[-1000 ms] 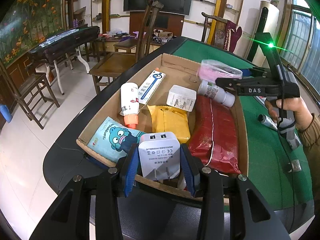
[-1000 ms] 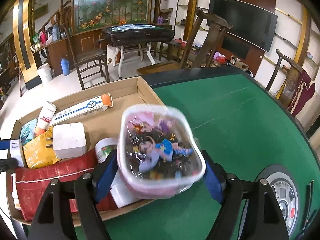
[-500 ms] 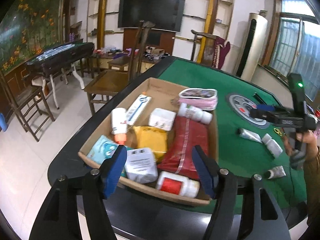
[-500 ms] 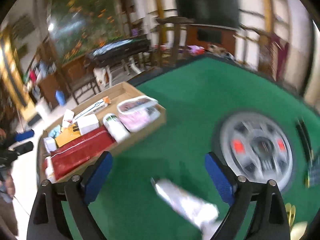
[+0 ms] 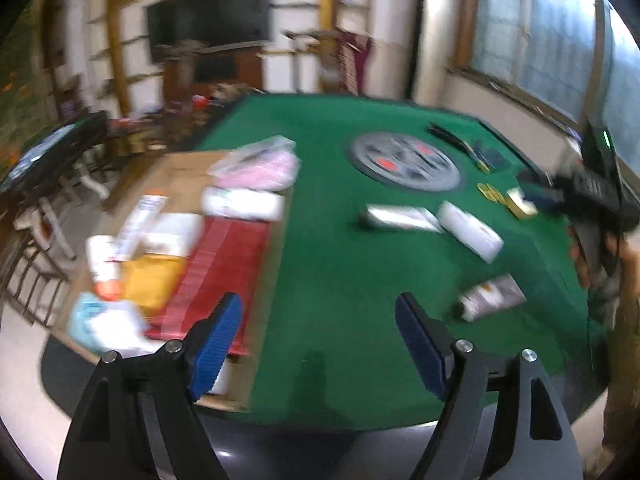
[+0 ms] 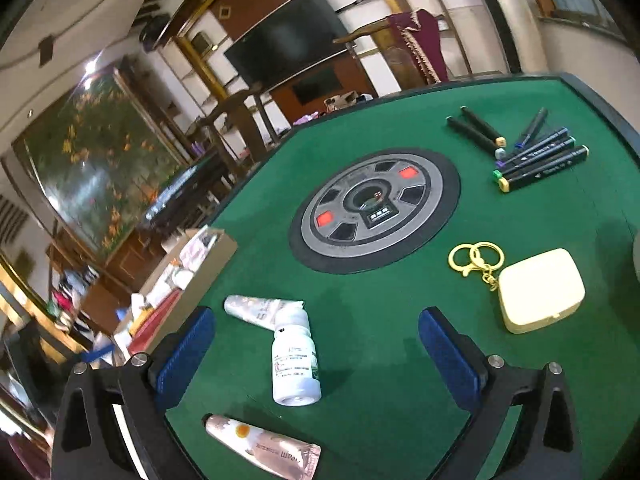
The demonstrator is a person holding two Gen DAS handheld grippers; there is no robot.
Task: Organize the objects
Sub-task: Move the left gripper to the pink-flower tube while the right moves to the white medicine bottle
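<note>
Cardboard box [image 5: 276, 248] on the green desk [image 5: 340, 280] holds a pink tub [image 5: 260, 164], a red pack [image 5: 224, 264] and a yellow pouch [image 5: 148, 280], while the left tool [image 5: 318, 346], just opening, and right tool [image 6: 316, 354] gape empty, a white bottle [image 6: 294, 364] lying between the right one's fingers.

Wall television [image 6: 288, 50], perhaps draped chair [image 6: 416, 46]

A white bottle [image 6: 295, 360] lies on the green counter [image 6: 400, 360], cap touching a silvery tube [image 6: 260, 312]. The cardboard box [image 5: 264, 280] sits full.
</note>
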